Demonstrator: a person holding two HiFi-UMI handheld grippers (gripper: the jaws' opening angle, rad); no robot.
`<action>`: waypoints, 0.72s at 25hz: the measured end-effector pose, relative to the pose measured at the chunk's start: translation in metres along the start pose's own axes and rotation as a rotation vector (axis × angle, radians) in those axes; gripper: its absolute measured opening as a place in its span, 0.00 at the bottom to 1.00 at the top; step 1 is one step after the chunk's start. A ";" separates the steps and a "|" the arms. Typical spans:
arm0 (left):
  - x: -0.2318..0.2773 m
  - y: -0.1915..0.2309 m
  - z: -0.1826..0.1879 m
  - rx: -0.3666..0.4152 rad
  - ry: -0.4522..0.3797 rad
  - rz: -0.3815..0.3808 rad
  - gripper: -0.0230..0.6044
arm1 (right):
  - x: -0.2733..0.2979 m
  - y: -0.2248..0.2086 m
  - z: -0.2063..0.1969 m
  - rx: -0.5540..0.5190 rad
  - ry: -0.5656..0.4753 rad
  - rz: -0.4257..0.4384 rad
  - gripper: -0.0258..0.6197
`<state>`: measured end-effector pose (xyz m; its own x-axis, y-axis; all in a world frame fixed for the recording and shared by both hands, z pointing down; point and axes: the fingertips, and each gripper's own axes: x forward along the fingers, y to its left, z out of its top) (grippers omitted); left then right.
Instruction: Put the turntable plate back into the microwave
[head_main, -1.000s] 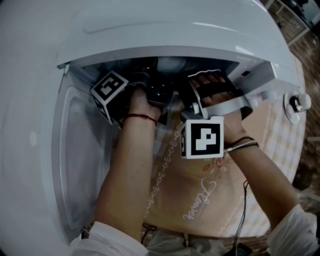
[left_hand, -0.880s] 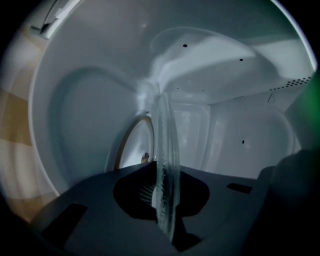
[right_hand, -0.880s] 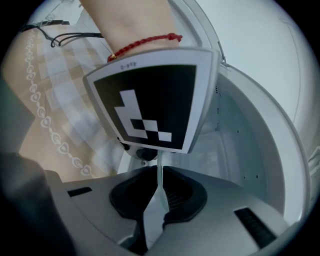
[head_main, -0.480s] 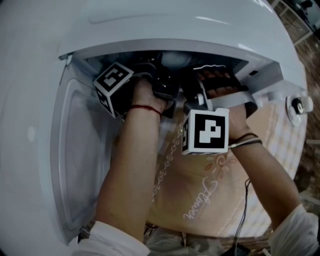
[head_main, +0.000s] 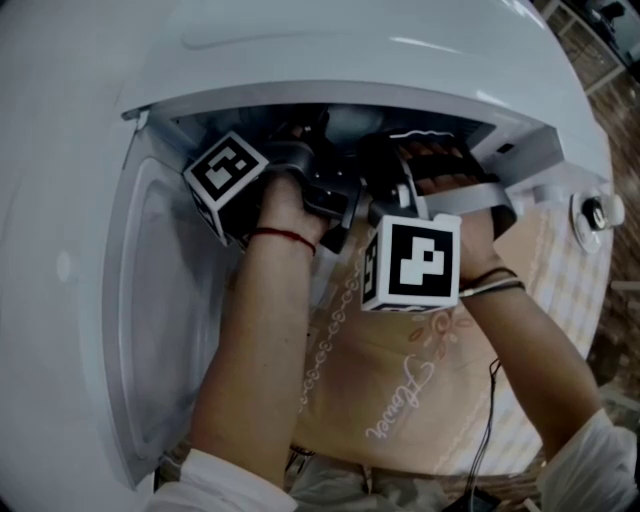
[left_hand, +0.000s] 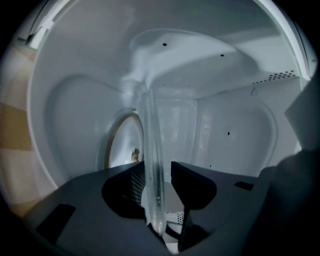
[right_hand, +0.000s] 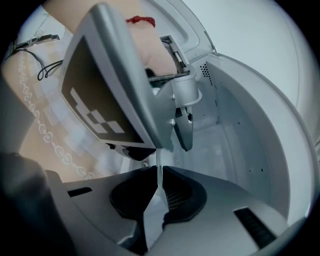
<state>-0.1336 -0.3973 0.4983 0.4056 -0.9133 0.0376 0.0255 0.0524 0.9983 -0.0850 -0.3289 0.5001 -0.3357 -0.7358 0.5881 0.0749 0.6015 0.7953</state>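
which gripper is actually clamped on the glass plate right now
The right gripper: its jaws pinch the edge of the glass plate. The jaws of the left gripper are opening, with the plate loose between them.

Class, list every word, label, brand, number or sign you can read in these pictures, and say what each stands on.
"Flower": cursive script on the tablecloth, running slantwise; a best reading.
Left marker cube and right marker cube: black-and-white square patterns only, no letters.
Microwave: no print can be read.
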 end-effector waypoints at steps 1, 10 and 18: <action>-0.002 0.000 -0.004 0.014 0.021 0.008 0.26 | 0.000 0.000 0.000 0.002 0.000 0.002 0.12; -0.055 0.013 -0.037 0.274 0.102 0.061 0.27 | 0.002 0.009 -0.002 0.009 0.002 0.015 0.12; -0.079 0.015 -0.041 0.388 0.134 0.088 0.28 | 0.004 0.018 -0.004 0.024 0.011 0.020 0.12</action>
<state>-0.1278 -0.3080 0.5088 0.5070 -0.8500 0.1431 -0.3499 -0.0512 0.9354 -0.0815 -0.3220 0.5174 -0.3238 -0.7269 0.6056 0.0590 0.6234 0.7797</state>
